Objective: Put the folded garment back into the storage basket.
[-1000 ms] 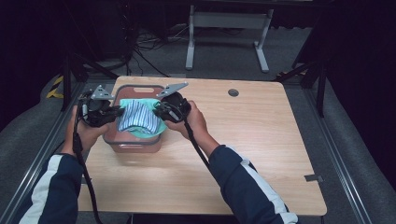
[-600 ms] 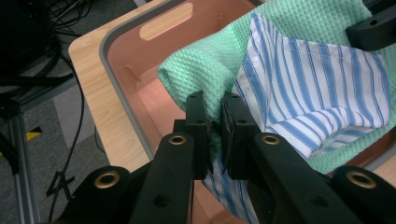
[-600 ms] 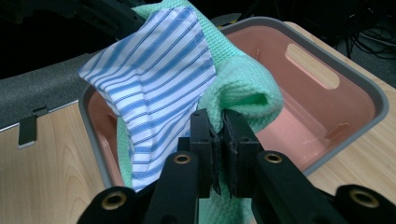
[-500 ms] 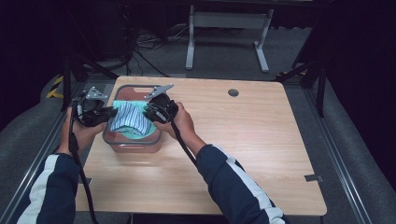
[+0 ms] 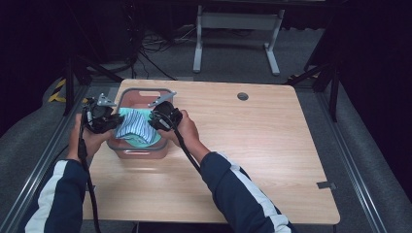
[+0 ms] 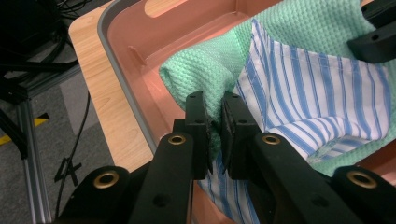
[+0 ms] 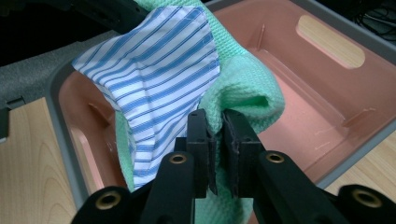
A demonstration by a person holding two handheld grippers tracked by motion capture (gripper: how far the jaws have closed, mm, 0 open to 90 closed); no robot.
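**Both tongs pinch the cloths over the pink bin**

While our sleeves enter from the bottom of the high view, we hold the left tongs (image 5: pixel 112 121) and right tongs (image 5: pixel 154 120) at centre left of the frame. Each pair is closed narrow on cloth: the left tongs (image 6: pixel 213 122) grip the green waffle cloth (image 6: pixel 205 77) beside the blue-striped cloth (image 6: pixel 322 88), and the right tongs (image 7: pixel 215 135) clamp the same bundle. Both cloths hang between them, over the pink bin (image 5: pixel 145 95), which sits on the tabletop (image 5: pixel 272 141) toward its left edge.
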